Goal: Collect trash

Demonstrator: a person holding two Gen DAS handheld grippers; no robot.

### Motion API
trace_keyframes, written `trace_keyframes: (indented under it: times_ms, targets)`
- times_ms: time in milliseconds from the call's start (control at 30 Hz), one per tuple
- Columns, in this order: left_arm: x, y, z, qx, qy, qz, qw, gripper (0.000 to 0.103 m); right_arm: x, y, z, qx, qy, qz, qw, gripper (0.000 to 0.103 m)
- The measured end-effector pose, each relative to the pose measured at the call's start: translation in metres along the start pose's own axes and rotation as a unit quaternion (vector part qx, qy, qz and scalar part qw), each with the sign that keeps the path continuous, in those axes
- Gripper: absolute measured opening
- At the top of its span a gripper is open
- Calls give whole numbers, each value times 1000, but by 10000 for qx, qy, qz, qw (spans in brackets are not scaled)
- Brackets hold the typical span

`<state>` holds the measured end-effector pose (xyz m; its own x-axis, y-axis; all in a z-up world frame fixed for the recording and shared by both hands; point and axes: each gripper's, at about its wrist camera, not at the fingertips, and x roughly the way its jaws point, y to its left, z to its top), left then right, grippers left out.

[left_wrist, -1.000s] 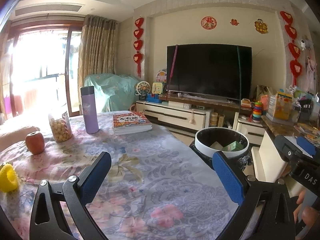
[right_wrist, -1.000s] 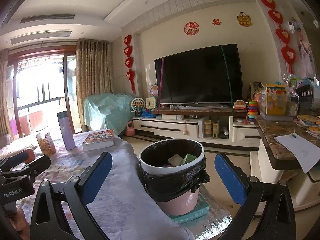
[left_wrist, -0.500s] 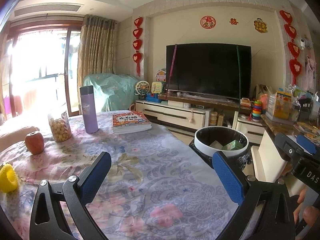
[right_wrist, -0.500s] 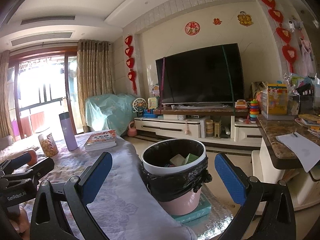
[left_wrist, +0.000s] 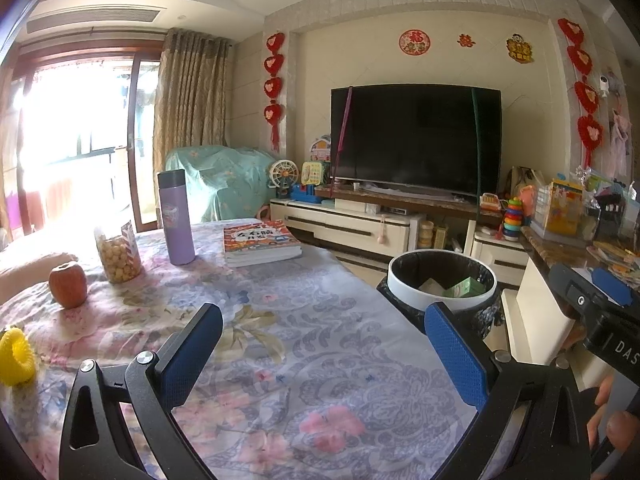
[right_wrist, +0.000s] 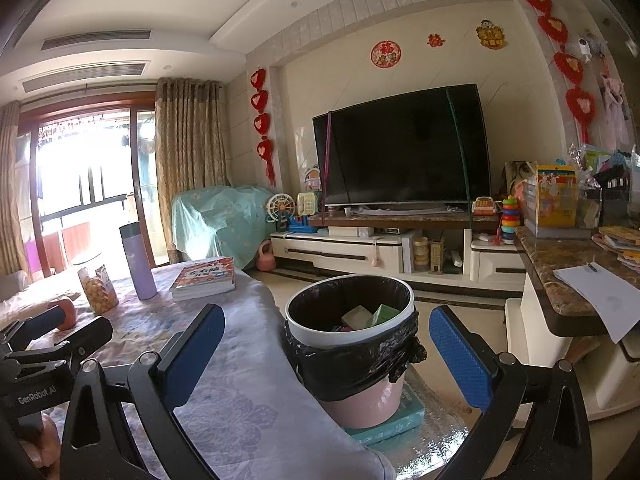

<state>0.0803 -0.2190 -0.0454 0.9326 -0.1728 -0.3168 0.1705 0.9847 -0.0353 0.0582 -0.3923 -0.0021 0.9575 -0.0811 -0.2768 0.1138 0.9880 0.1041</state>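
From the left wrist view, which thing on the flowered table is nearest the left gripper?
The yellow ring toy at the table's left edge lies nearest the left gripper. The apple, snack jar, purple bottle and book stand farther back.

Left tool (left_wrist: 322,344): jaws spread wide, nothing between the blue pads (left_wrist: 188,354), held level and pointing forward. Right tool (right_wrist: 326,346): jaws equally wide apart, empty, also level. The two sit side by side; each shows at the edge of the other's view. Fingertips of the person's right hand (left_wrist: 616,412) wrap the right handle.
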Motion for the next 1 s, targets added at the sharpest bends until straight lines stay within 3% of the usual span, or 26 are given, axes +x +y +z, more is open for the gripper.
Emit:
trace_keyframes:
  times_ms: [1000]
  targets:
    - [6,1,0,24,46,-9,10000,102,4,6,-2,55,57,122,9999,103]
